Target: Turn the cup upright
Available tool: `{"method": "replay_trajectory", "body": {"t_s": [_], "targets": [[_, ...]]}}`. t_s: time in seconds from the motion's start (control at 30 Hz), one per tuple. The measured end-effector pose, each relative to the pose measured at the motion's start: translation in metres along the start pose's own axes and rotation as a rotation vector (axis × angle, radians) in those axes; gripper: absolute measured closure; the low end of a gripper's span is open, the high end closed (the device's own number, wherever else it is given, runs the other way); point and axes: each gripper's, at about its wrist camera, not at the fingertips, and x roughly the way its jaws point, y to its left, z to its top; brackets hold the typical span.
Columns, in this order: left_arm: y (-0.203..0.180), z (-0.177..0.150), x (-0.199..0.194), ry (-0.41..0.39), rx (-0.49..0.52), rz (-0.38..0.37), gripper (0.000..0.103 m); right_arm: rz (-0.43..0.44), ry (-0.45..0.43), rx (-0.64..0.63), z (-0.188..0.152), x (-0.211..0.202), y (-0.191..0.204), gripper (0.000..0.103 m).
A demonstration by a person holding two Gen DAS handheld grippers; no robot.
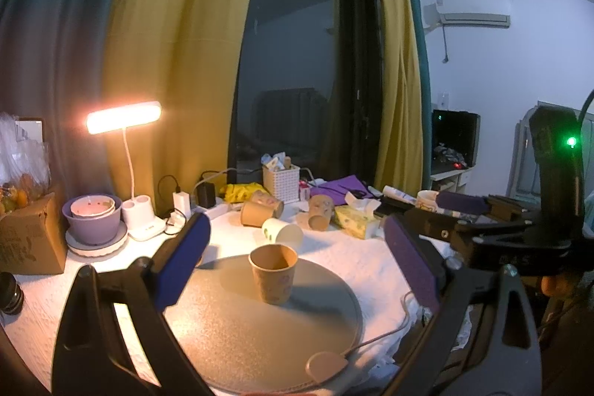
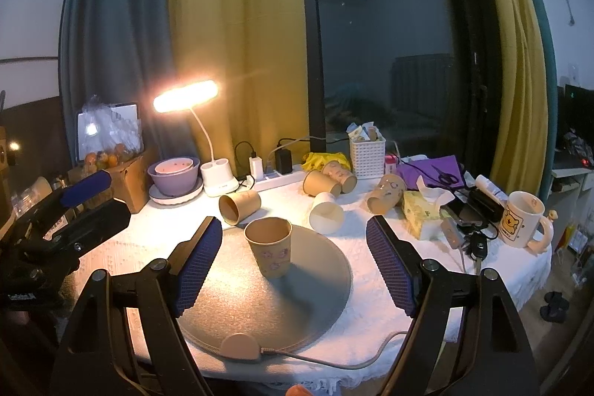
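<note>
Cup [image 1: 274, 279] [image 2: 270, 247] is seen upright, mouth up, on the round grey mat [image 1: 260, 340] [image 2: 260, 299], toward the mat's far side. No contact with either tongs. Left tongs [image 1: 293, 270] are spread wide, nothing held; cup is framed between the blue pads [image 1: 182, 262], apart from both. Right tongs [image 2: 295, 270] are likewise wide open and empty, cup sitting ahead of them, nearer the left pad [image 2: 196, 266]. Mat is laid on a white cloth [image 1: 352, 258] [image 2: 371, 314] over the desk. Behind the mat, several other paper cups are lying on their sides: a white one [image 1: 282, 232] [image 2: 326, 214] just past the mat edge, brown ones [image 1: 256, 213] [image 2: 239, 206] further back. A lit lamp [image 1: 124, 117] [image 2: 185, 96] is placed back left, a tissue pack [image 1: 356, 216] [image 2: 423, 214] right, a bear mug [image 2: 523, 223] far right.
</note>
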Motion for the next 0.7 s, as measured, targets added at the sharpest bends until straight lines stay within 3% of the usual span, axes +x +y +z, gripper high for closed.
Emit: {"method": "replay_trajectory", "body": {"t_s": [0.7], "targets": [[0.0022,-0.0041,-0.0042,-0.002,-0.011,-0.005,0.007,0.008,0.012,-0.010,0.0030,0.0045,0.0038,0.020]]}}
